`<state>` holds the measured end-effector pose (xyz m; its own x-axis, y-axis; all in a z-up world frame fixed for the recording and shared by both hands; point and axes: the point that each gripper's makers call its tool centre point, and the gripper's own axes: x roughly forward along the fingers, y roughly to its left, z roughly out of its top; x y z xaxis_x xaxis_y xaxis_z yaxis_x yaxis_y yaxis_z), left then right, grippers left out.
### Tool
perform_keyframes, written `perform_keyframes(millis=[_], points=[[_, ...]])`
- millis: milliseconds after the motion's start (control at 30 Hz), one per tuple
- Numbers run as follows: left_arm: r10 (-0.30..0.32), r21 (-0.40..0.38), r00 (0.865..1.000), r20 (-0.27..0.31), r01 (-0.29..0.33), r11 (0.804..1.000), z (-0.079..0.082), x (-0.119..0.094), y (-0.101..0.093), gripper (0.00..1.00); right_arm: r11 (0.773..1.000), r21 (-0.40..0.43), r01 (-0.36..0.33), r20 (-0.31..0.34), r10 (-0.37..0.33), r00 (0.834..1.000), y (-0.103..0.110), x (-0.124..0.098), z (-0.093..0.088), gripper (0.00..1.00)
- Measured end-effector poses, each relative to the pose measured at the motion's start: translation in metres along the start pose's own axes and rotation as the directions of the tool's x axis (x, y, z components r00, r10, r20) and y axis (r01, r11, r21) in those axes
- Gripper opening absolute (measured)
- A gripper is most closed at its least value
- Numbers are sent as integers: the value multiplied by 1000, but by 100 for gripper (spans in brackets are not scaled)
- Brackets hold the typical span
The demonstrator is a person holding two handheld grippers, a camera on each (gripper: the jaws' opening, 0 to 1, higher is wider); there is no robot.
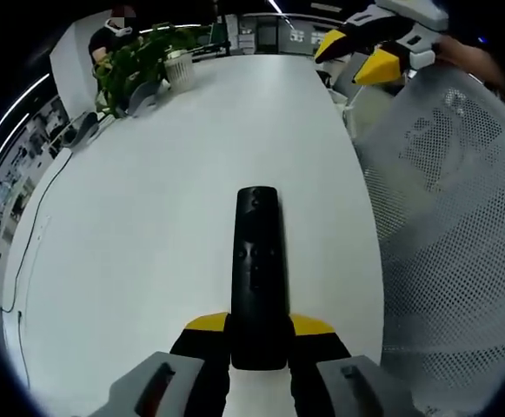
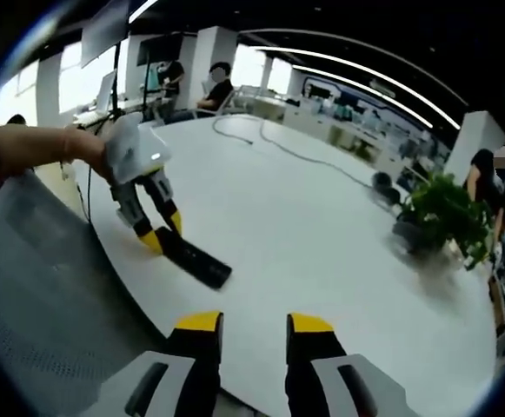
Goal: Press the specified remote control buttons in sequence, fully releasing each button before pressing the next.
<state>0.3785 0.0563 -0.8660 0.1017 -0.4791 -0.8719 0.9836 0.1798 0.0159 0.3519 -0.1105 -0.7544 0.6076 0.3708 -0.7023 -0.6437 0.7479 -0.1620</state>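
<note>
A slim black remote control points away from me over the white table, and my left gripper is shut on its near end, one yellow-tipped jaw on each side. In the right gripper view the same remote sticks out of the left gripper, held just above the table's near edge by a person's hand. My right gripper is open over the table edge with nothing between its jaws, a short way from the remote. It also appears at the far right as the right gripper, off the table.
A white mesh chair back stands close along the table's right side, also seen as the chair. A potted plant and a cable lie on the far part of the table. People sit at desks beyond.
</note>
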Motion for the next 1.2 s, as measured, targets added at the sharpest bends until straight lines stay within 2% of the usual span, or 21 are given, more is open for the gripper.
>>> perform_keyframes(millis=[200,533,800,900,967,1200], points=[[5,-14,1000,4,-5,1000,-2,-1,-6,24,1000,7,-27,7,27,1000,4,0,1,18],[6,-19,1000,5,-6,1000,-6,-3,-18,24,998,20,-63,49,62,997,10,-1,10,18],[-11,9,1000,-10,11,1000,-7,-4,-30,24,990,-36,-138,51,139,989,28,0,18,15],[-19,22,1000,-15,19,1000,-8,-5,-35,24,981,-55,-186,31,188,982,38,2,18,14],[-26,31,1000,-17,27,999,-9,-5,-38,24,969,-71,-239,31,241,970,47,5,22,11],[-41,61,999,-26,43,997,-13,-8,-50,25,934,-101,-341,13,344,939,70,29,31,4]])
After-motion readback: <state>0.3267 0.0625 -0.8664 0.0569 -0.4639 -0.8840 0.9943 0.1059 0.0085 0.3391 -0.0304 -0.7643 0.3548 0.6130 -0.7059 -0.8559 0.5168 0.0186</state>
